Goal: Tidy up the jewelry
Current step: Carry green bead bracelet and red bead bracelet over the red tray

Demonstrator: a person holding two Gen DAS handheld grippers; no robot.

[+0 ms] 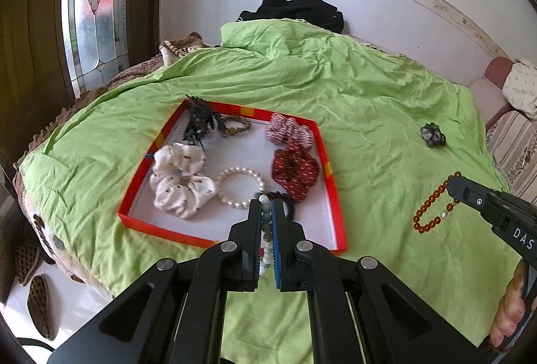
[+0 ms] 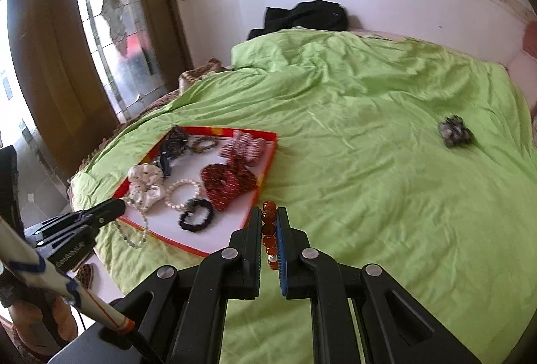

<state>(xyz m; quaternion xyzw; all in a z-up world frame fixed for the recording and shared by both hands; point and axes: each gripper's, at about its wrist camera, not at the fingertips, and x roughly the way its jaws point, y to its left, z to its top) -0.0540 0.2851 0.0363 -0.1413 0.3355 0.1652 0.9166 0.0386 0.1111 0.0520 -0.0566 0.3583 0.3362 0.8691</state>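
Left wrist view: the left gripper [image 1: 266, 206] hangs over the red tray [image 1: 335, 196] near edge, clamping a pale bead bracelet [image 1: 266, 223]; release likely follows. Right wrist view: the right gripper [image 2: 270, 213] pinches an amber bracelet [image 2: 268, 229], tray at ten o'clock; carrying it over seems next.

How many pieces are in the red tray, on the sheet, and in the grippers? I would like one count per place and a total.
In the red tray: 7 (white scrunchie, dark red scrunchie, striped scrunchie, pearl bracelet, black hair tie, brown bracelet, dark hair clip)
On the green sheet: 1 (grey scrunchie)
In the left gripper: 1 (pale bead bracelet)
In the right gripper: 1 (amber bracelet)
Total: 10
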